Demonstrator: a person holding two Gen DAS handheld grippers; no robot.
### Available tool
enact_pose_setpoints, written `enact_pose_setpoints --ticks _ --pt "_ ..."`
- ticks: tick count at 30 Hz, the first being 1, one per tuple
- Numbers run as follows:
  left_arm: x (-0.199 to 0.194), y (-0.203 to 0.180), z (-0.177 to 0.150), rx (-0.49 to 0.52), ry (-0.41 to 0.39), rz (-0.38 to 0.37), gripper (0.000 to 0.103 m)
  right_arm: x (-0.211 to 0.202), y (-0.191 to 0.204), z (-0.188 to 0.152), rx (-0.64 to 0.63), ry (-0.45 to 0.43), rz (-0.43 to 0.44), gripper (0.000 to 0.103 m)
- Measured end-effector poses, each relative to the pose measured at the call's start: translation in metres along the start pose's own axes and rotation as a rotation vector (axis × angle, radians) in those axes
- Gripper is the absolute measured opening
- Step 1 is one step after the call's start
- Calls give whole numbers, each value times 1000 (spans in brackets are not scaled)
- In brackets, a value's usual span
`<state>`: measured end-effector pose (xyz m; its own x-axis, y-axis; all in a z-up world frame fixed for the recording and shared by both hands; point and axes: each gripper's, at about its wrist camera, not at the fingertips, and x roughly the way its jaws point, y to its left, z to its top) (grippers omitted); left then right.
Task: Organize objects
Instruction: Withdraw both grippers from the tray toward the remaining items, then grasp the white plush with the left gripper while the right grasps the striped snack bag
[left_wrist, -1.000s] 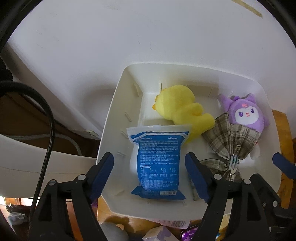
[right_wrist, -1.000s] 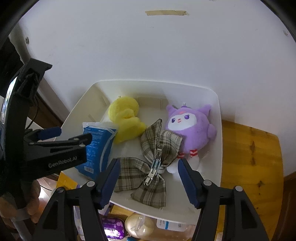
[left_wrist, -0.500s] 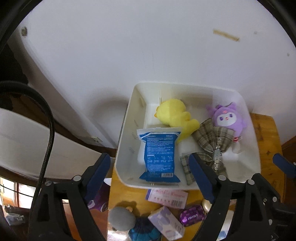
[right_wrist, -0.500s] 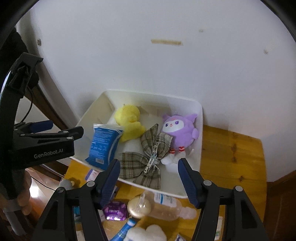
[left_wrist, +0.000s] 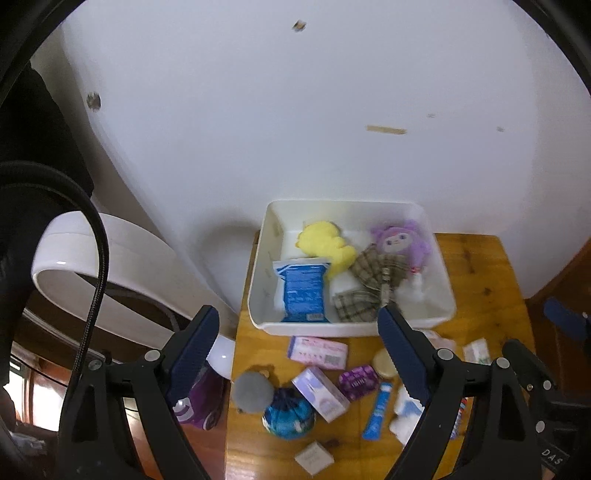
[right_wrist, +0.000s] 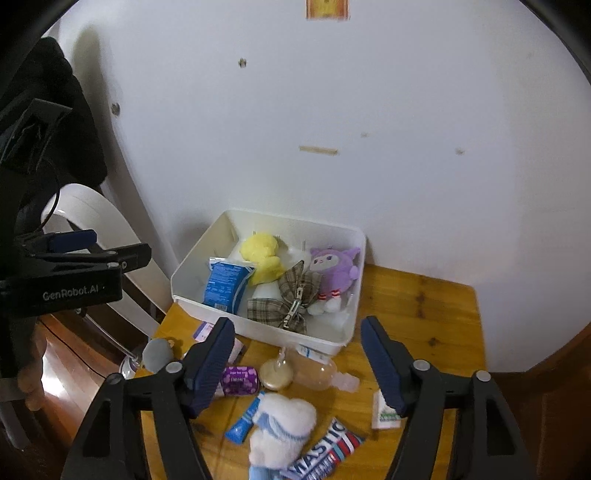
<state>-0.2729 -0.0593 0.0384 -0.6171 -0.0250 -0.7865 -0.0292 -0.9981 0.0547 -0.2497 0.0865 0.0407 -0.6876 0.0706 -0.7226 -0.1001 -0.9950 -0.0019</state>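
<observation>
I have both tongs spread wide, holding nothing: left tongs (left_wrist: 297, 354), right tongs (right_wrist: 297, 363). Ahead of them on the bench (right_wrist: 424, 306) sits the white bin (right_wrist: 266, 328), holding a blue packet (left_wrist: 303, 290), yellow plush (left_wrist: 325, 242), plaid bow (right_wrist: 291, 299) and purple plush (right_wrist: 332, 266). Loose items lie below my tongs.

The white plush (right_wrist: 280, 424) and the striped "MASTIC" packet (right_wrist: 325, 454) are cut off by the bottom edge of the right wrist view. The print on the blue pouch (left_wrist: 303, 290) is too small to read. The right gripper's finger (left_wrist: 397, 347) hides 1 corner of the plaid bow (left_wrist: 369, 291). The purple object (left_wrist: 195, 402) beside the table (left_wrist: 480, 295) is blurred.
</observation>
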Motion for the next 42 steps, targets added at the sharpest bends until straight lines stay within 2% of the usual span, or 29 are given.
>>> enact_pose_setpoints --ticks 7,13,22,27,31,38,42 --pt "-43 -29 -35 67 -22 -56 90 -57 3 -31 -58 -57 -54 73" --pt "-66 -60 -63 136 -35 -97 90 -99 -2 -57 -98 -125 -99 80" --pt "-62 -113 -96 220 7 -180 90 -125 -43 -89 -51 -129 -140 80" --pt "-35 -133 -111 227 70 -206 90 -117 -77 -101 9 -93 -164 80" --pt "-5 -143 -123 213 130 -210 90 -97 -101 -114 66 -44 -151 80" --pt "63 -150 -133 155 247 -195 90 -47 -111 -151 118 58 -71 80" --pt "98 -149 -133 111 302 -184 90 -7 -111 -174 183 127 12 80"
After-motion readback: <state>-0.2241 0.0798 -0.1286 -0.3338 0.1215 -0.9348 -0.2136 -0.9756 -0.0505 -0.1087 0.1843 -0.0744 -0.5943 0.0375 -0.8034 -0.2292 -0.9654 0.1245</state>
